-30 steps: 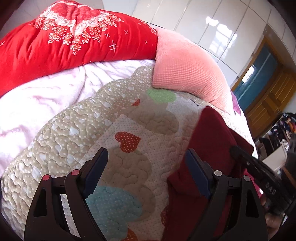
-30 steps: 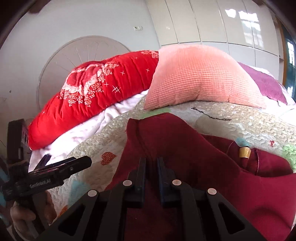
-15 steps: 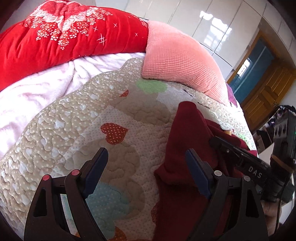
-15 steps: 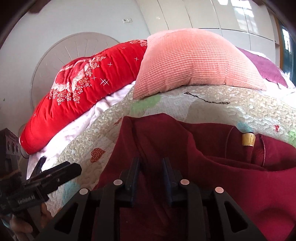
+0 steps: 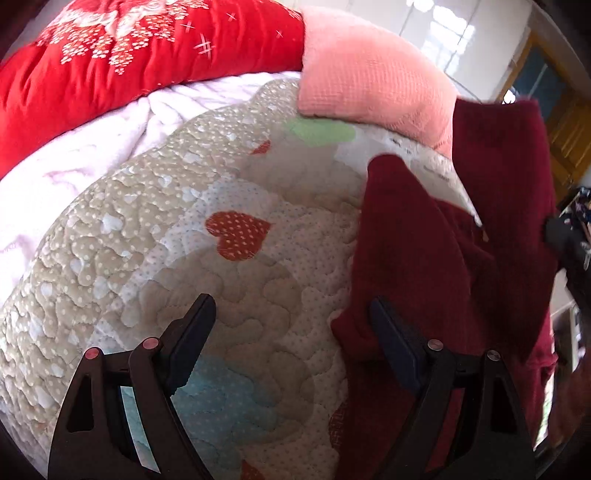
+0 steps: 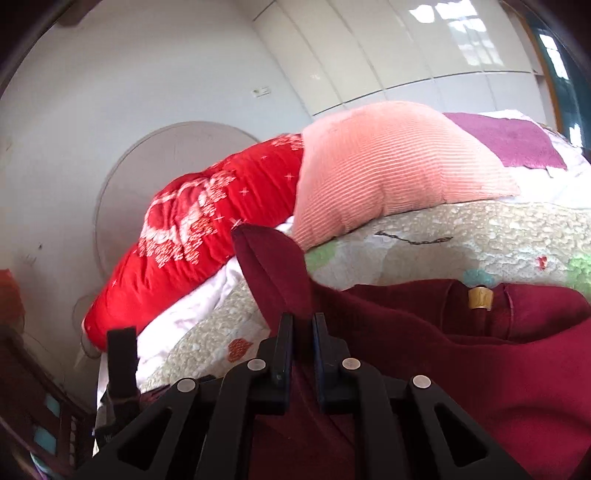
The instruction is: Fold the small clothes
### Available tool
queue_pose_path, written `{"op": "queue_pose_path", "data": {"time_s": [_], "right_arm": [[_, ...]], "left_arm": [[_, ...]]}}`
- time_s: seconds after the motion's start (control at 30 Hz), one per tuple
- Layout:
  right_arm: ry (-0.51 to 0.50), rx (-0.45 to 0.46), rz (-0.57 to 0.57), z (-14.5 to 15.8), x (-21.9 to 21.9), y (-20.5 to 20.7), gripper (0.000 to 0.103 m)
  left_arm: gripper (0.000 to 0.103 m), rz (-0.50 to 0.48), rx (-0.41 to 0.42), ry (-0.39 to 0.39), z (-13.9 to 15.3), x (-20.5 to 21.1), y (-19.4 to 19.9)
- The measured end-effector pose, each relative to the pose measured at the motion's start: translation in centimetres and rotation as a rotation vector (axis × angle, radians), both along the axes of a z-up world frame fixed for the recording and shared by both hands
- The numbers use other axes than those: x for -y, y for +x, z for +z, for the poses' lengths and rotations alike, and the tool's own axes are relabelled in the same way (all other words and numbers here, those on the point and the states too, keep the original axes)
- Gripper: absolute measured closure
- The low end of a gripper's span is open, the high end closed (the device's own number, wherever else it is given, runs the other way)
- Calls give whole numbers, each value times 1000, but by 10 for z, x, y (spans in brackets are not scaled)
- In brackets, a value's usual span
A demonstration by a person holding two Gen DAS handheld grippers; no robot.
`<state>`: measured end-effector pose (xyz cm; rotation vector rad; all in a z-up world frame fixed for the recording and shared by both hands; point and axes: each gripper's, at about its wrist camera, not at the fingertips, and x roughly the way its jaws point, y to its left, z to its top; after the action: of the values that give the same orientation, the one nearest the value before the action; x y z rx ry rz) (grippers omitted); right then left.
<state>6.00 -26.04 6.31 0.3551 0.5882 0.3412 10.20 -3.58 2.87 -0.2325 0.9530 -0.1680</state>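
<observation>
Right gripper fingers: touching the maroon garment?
Touching. In the right wrist view the right gripper, closing, has its fingers pinching a raised fold of the maroon garment.

Daylight is bright and even through both my lenses. Window glare sits on the glossy wall panels (image 5: 439,33). Shadows are soft. Fisheye bending curves the bed quilt (image 5: 155,229), with dark corners. The maroon garment (image 5: 498,155) is motion-blurred, and the red cushion (image 6: 192,221) is slightly smeared.

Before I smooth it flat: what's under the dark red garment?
The dark red garment lies on the heart-patterned quilt, one edge raised in the closing right gripper. What the cloth covers can't be seen.
</observation>
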Motion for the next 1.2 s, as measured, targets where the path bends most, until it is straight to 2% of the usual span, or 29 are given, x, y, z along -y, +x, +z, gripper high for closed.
{"op": "queue_pose_path", "data": {"time_s": [0.07,0.13,0.2,0.23,0.3,0.37,0.43,0.5,0.57,0.63,0.7,0.73,0.77,0.8,0.83,0.9,0.97,1.03,1.1,1.17,1.2], "right_arm": [[-71,-34,70,-8,-24,-1,94],[-144,-118,131,-31,-51,7,91],[-180,-223,152,-55,-64,14,72],[-169,-235,145,-59,-63,12,71],[-132,-203,104,-50,-49,-3,65],[-153,-157,35,-32,-27,-25,64],[-205,-108,-99,-12,8,-51,60],[-286,-109,-299,2,51,-74,41],[-358,-156,-472,5,90,-84,29],[-364,-243,-544,-6,120,-81,29],[-300,-314,-516,-22,136,-73,30],[-280,-340,-485,-31,139,-68,33],[-282,-372,-459,-38,139,-64,60],[-329,-382,-453,-44,137,-60,83],[-369,-370,-478,-45,141,-64,90],[-290,-312,-497,-39,158,-78,96],[-297,-278,-568,-31,175,-88,103],[-303,-292,-631,-34,190,-90,103],[-245,-334,-627,-45,203,-87,103],[-154,-276,-605,-40,205,-95,102],[-113,-235,-581,-32,202,-100,86]], "left_arm": [[17,36,40,-70,12,-14,-2],[17,92,69,-140,21,-30,-5],[17,142,79,-195,25,-42,-7],[17,146,78,-212,26,-44,-7],[17,124,59,-231,23,-40,-5],[17,94,43,-229,21,-32,-6],[17,58,45,-213,19,-19,-8],[17,31,54,-177,19,-8,-10],[17,11,57,-138,16,1,-11],[17,-13,52,-99,12,11,-10],[17,-34,57,-78,9,17,-10],[17,-42,63,-73,9,19,-11],[17,-55,74,-66,10,22,-13],[17,-66,82,-60,10,25,-14],[17,-77,89,-53,11,27,-16],[17,-96,101,-47,14,30,-18],[17,-104,117,-57,16,32,-18],[17,-110,121,-49,15,34,-17],[17,-112,104,-19,10,36,-15],[17,-106,97,-21,9,34,-13],[17,-100,102,-34,10,32,-13]]}}
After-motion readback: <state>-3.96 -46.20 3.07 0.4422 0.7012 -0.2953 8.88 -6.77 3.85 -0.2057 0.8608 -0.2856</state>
